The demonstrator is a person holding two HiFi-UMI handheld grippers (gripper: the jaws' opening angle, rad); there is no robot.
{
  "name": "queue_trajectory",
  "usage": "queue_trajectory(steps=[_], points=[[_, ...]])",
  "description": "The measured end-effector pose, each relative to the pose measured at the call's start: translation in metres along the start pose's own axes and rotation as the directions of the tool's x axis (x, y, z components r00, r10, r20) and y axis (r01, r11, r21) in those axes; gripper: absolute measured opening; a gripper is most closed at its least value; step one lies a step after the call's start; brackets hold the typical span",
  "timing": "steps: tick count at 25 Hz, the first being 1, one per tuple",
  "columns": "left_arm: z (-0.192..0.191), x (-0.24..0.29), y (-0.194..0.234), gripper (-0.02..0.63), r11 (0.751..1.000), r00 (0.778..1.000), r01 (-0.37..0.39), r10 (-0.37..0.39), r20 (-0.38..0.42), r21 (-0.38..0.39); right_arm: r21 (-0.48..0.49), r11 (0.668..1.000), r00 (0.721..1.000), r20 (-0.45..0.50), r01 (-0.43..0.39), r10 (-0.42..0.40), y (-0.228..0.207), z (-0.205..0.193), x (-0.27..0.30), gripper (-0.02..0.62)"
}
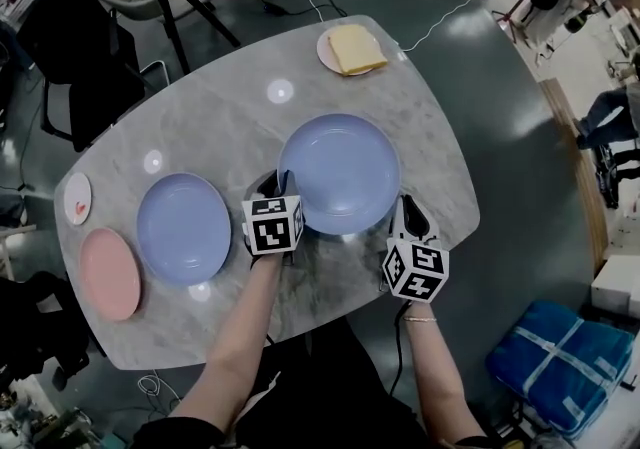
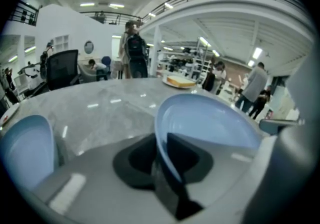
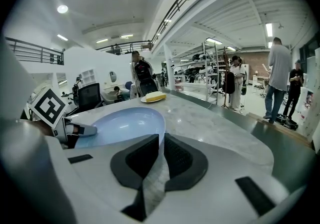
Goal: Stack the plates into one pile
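Observation:
A large blue plate (image 1: 340, 172) lies on the grey marble table (image 1: 230, 117) in front of me. My left gripper (image 1: 283, 182) is shut on its left rim; in the left gripper view the rim of the plate (image 2: 205, 118) runs between the dark pads (image 2: 135, 160) of that gripper (image 2: 162, 160). At the plate's right rim my right gripper (image 1: 405, 205) is shut, and the edge of the plate (image 3: 125, 123) enters the jaws of that gripper (image 3: 161, 150). A second blue plate (image 1: 183, 228) sits to the left, a pink plate (image 1: 108, 273) beyond it.
A small white plate (image 1: 77, 198) lies at the table's left edge. A pink plate with a yellow slab (image 1: 352, 49) on it stands at the far edge. Black chairs (image 1: 70, 57) and people stand around the table. A blue bag (image 1: 560, 362) lies on the floor at right.

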State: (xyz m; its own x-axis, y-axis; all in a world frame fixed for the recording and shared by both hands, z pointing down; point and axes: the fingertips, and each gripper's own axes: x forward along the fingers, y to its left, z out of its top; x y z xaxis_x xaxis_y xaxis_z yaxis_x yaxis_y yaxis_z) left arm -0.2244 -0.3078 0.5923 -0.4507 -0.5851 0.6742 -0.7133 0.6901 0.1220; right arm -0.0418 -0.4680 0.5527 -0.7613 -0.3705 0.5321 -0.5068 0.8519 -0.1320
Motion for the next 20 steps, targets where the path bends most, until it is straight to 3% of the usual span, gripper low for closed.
queue_trajectory(steps=[1, 4, 7, 12, 20], points=[[0.000, 0.000, 0.000, 0.069, 1.000, 1.000, -0.001, 0.001, 0.003, -0.005, 0.005, 1.000, 1.000, -0.011, -0.003, 0.003, 0.000, -0.002, 0.001, 0.009], [-0.002, 0.001, -0.001, 0.069, 1.000, 1.000, -0.001, 0.001, 0.002, -0.012, 0.034, 0.999, 0.998, -0.053, -0.021, 0.023, -0.001, -0.009, 0.008, 0.100], [-0.003, 0.002, -0.002, 0.067, 1.000, 1.000, 0.000, 0.000, 0.003, -0.012, 0.060, 0.998, 0.995, -0.091, -0.032, 0.038, -0.001, -0.014, 0.016, 0.118], [-0.001, 0.002, -0.003, 0.069, 1.000, 1.000, 0.002, -0.002, 0.003, -0.014, 0.033, 0.999, 0.986, -0.158, -0.043, 0.048, 0.004, -0.017, 0.028, 0.098], [-0.002, 0.002, -0.003, 0.064, 0.999, 1.000, 0.009, -0.009, 0.012, -0.032, 0.052, 0.998, 0.990, -0.133, -0.037, 0.043, 0.003, -0.016, 0.032, 0.077]])
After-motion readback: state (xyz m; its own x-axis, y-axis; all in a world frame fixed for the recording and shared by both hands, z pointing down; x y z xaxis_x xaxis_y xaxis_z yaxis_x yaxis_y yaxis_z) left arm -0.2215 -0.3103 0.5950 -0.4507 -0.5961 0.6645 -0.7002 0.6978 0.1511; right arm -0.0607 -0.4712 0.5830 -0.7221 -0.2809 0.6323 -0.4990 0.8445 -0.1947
